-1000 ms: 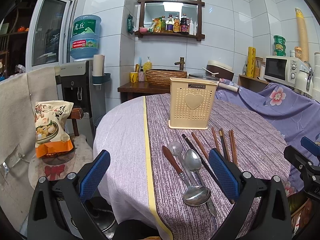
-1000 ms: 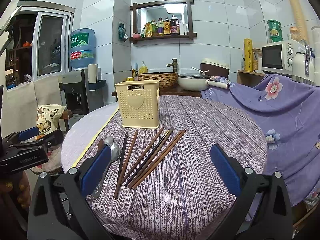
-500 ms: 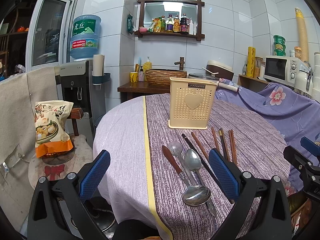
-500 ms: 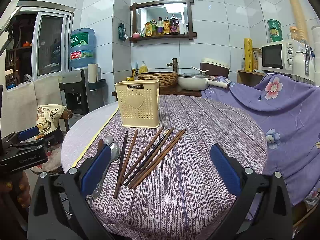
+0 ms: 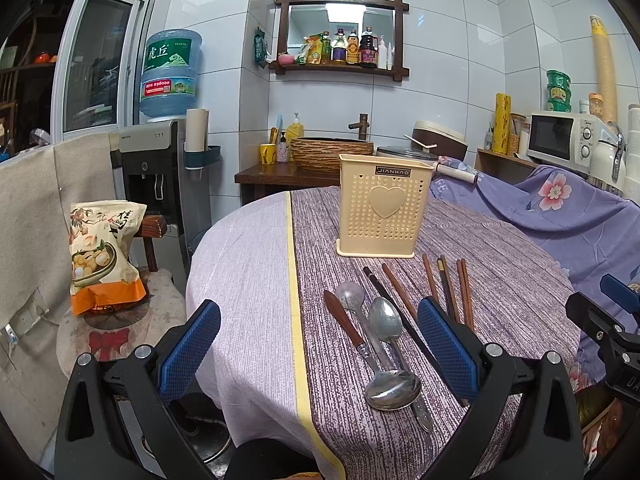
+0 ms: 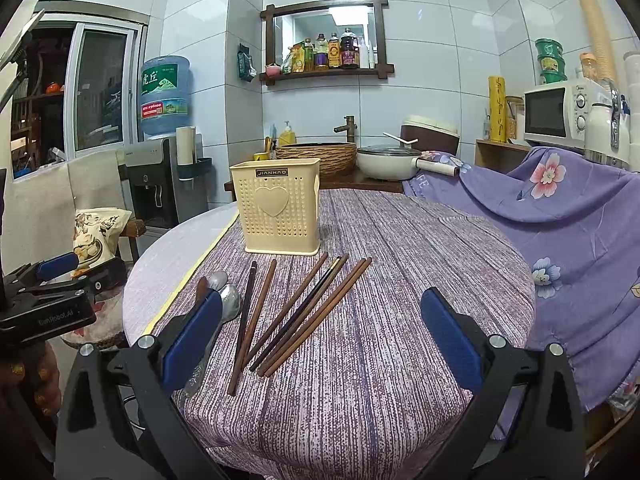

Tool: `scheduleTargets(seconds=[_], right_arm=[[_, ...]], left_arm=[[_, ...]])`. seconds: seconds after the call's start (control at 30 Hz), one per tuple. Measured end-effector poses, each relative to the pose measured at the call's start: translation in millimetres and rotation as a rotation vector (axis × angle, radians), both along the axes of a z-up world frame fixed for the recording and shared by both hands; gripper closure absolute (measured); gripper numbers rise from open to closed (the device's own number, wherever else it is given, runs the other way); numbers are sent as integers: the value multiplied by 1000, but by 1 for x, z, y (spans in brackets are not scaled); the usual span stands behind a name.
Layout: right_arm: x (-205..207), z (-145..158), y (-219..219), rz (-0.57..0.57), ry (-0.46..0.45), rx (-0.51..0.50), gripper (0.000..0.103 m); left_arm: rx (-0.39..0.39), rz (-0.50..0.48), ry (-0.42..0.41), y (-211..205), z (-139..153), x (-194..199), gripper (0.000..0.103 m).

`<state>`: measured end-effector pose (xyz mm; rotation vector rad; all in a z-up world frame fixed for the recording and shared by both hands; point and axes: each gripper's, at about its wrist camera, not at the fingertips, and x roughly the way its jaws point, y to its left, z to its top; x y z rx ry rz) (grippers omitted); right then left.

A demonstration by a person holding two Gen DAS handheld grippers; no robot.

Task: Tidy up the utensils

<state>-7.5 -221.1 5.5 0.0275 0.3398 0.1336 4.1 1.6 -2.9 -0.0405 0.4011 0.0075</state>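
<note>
Left gripper [image 5: 318,344]: fingers spread wide, blue pads [image 5: 446,346] holding nothing and touching nothing; it hangs over the near edge of the table [image 5: 244,264], with the spoons lying between its fingers in view. Right gripper [image 6: 320,338]: likewise spread wide and empty, poised above the near ends of the chopsticks [image 6: 304,312], no contact visible. Spoons [image 5: 384,344] lie in a loose bundle on the near left of the striped cloth, bowls pointing opposite ways, a brown-handled piece [image 5: 344,324] just beside them on the left. The chopsticks fan out to the right of the spoons, far tips pointing toward the cream utensil holder [image 6: 278,206], which stands upright at the far middle of the table, apparently holding nothing yet (interior not visible, so this is uncertain). Judgement: task is at the outset; nothing is sorted, and the step in hand is choosing a first pick. Next move calls for lowering one gripper onto a single utensil, closing across its thin shaft flat against the cloth, then carrying it upright over the holder's open top.
</note>
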Motion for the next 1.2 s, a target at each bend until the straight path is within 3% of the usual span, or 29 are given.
scheduleTargets(seconds=[0.77,1.2], right_arm=[[8,-1,-3,-17,12,-25,5],[56,-26,-19,-63,146,-8,5]], left_arm=[[20,4,15,-2,-4,6,6],[12,8,155,14,-26,52,6]])
